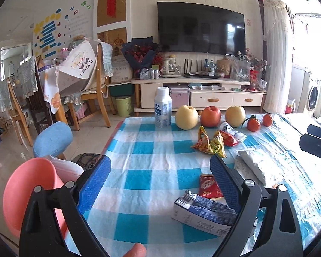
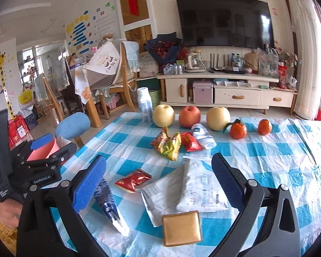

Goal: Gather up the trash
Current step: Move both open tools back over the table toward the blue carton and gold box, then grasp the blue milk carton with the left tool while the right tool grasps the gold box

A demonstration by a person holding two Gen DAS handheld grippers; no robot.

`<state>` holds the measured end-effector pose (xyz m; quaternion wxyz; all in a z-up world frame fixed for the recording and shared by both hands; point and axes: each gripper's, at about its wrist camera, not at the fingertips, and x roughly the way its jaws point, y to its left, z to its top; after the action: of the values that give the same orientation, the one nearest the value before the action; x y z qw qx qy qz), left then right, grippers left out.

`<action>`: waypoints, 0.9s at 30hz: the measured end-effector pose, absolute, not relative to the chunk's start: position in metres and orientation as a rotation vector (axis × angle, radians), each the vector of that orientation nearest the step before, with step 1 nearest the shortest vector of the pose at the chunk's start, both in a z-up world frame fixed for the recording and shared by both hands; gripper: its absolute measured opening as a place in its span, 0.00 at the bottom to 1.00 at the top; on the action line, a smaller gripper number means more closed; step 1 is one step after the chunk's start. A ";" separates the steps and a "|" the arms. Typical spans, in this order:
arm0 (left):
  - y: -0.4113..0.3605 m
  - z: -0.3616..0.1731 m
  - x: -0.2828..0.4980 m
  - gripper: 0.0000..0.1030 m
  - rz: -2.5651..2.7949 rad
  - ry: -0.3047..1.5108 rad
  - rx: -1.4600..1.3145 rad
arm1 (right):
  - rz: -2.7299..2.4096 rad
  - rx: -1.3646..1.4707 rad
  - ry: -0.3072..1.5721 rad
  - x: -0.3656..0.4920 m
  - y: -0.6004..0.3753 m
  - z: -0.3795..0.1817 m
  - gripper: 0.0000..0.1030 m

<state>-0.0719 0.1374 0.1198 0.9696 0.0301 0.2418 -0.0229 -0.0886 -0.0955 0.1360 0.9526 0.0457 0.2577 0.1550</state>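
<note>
Blue-and-white checked plastic tablecloth [image 1: 152, 150] under both claws. Left gripper [image 1: 160, 171]: blue ribbed pads spread wide, holding nothing. Flattened blue-and-white drink carton [image 1: 203, 212] lying close in, against the inner side of that claw's right finger; small red foil sachet [image 1: 208, 186] just beyond it, beside the same pad. Pink plastic bin [image 1: 30, 192] off the table edge, outboard of the left finger. Further ahead, crumpled red-and-yellow snack wrappers [image 1: 211, 143], then an upright white bottle with blue label [image 1: 163, 107] and a row of fruit [image 1: 210, 115] at the far edge.

Right gripper [image 2: 159, 175]: pads likewise apart, empty. White printed paper mailer [image 2: 201, 190] lying between its fingers, nearer the right one. Tan padded square coaster [image 2: 182, 228] close in below the mailer, overlapping its near edge. Same carton touching or just inside the left pad; cannot tell which.
</note>
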 end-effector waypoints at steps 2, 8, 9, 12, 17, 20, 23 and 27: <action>0.133 0.119 -0.072 0.90 -0.066 0.515 0.035 | 0.297 0.109 0.537 -0.086 -0.107 0.134 0.96; 0.137 0.101 -0.067 0.90 -0.087 0.676 -0.186 | 0.255 0.152 0.605 -0.076 -0.131 0.129 0.96; 0.138 0.096 -0.066 0.90 -0.093 0.711 -0.229 | 0.246 0.162 0.626 -0.073 -0.135 0.127 0.96; 0.135 0.082 -0.064 0.90 -0.105 0.787 -0.308 | 0.231 0.206 0.673 -0.067 -0.146 0.119 0.96; 0.131 0.064 -0.057 0.90 -0.111 0.875 -0.402 | 0.231 0.208 0.749 -0.063 -0.152 0.105 0.96; 0.126 0.060 -0.052 0.90 -0.104 0.891 -0.417 | 0.267 0.204 0.803 -0.062 -0.149 0.095 0.96; 0.122 0.058 -0.047 0.90 -0.111 0.910 -0.440 | 0.290 0.164 0.849 -0.065 -0.138 0.083 0.96; 0.116 0.049 -0.039 0.88 -0.092 0.949 -0.442 | 0.308 0.117 0.902 -0.072 -0.127 0.060 0.95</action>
<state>-0.0390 0.1162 0.0486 0.8652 -0.2110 0.4528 -0.0440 -0.0718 -0.1271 0.0604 0.8870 0.0564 0.4337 0.1481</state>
